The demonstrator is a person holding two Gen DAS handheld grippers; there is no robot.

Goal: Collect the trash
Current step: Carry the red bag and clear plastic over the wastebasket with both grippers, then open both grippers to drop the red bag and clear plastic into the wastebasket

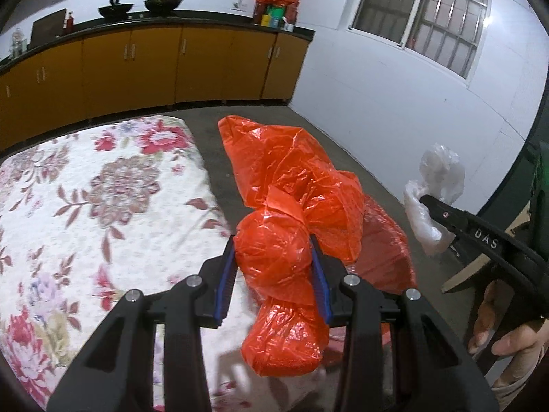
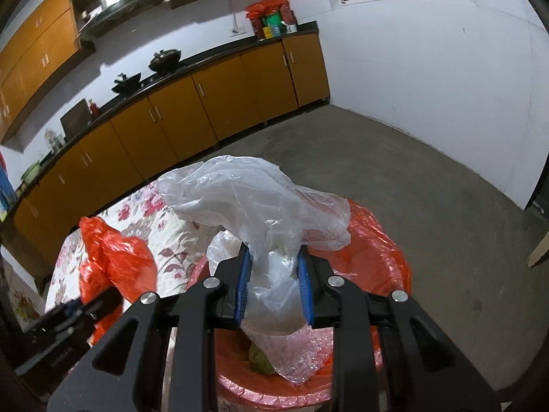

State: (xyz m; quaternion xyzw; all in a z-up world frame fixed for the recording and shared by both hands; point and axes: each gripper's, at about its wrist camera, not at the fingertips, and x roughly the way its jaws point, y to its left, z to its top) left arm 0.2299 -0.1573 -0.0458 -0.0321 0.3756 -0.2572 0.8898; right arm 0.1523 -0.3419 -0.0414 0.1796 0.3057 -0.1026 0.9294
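Red bag (image 1: pixel 291 213) past floral table edge (image 1: pixel 206 185)

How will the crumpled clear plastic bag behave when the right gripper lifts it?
The crumpled clear plastic bag looks floppy: it droops over the right gripper. Probably light, being thin film. It may slip, since the pads pinch only a bunched neck.

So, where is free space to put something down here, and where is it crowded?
Free: the floral cloth left of the red bag, and the concrete floor between cabinets and white wall. Crowded: the red-lined bin under the clear bag.
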